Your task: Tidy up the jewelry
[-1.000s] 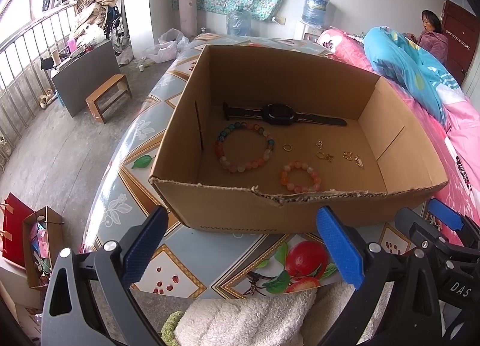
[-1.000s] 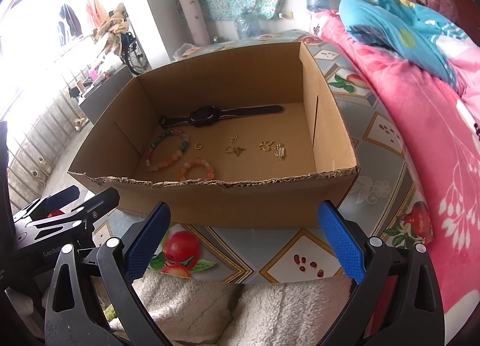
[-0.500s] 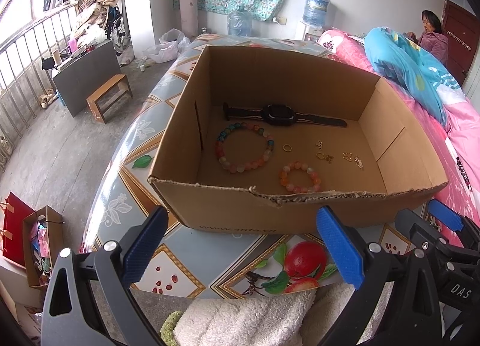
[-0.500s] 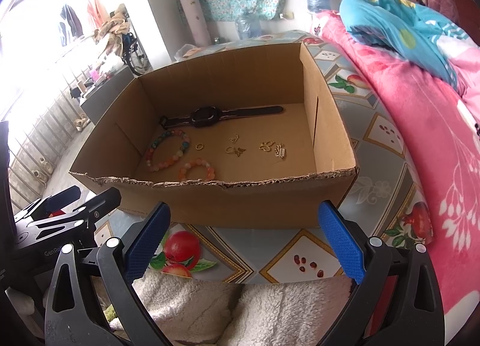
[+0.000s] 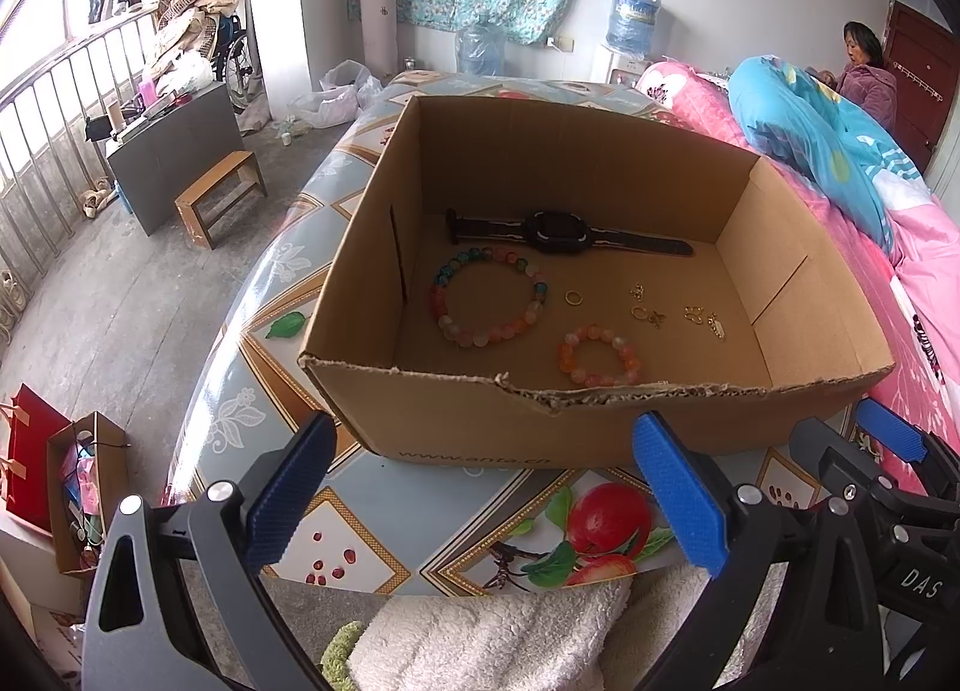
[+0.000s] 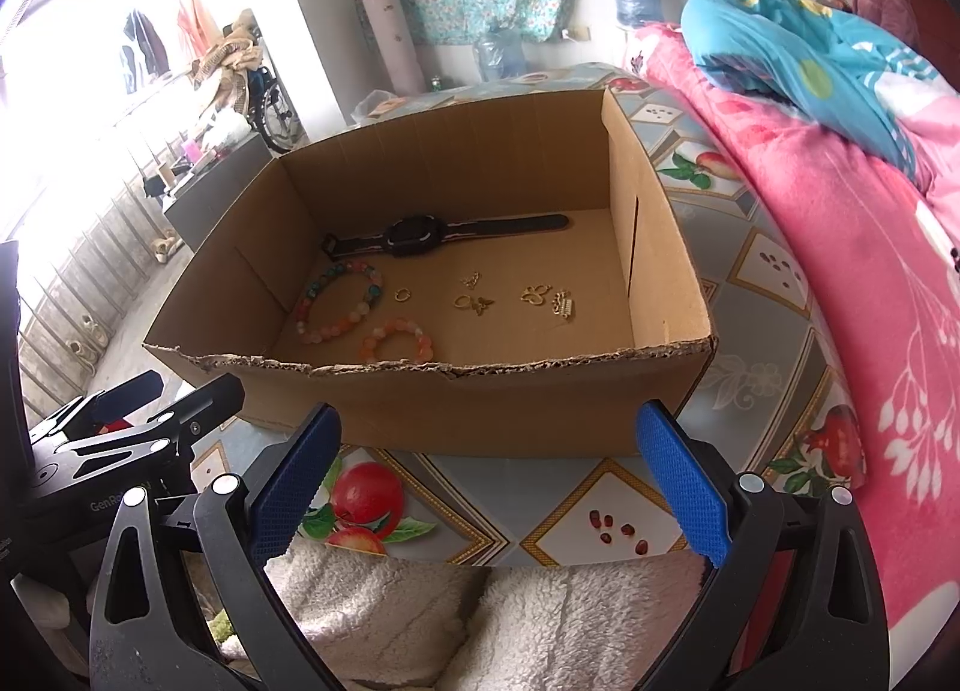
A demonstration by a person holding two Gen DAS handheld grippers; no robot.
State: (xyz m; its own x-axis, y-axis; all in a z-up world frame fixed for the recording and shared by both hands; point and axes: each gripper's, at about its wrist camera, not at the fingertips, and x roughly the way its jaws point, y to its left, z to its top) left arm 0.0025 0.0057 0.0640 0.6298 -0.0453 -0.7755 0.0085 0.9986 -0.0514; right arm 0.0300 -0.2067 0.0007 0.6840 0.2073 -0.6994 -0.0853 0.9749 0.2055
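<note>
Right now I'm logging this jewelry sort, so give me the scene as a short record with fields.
container: open brown cardboard box on the fruit-patterned tablecloth
back of box: black wristwatch lying flat
left of box floor: large multicoloured bead bracelet
near front wall: small orange-pink bead bracelet
middle: plain gold ring
right of ring: small gold charms, loosely scattered
left gripper: open, empty, in front of the box
right gripper: open, empty, in front of the box
</note>
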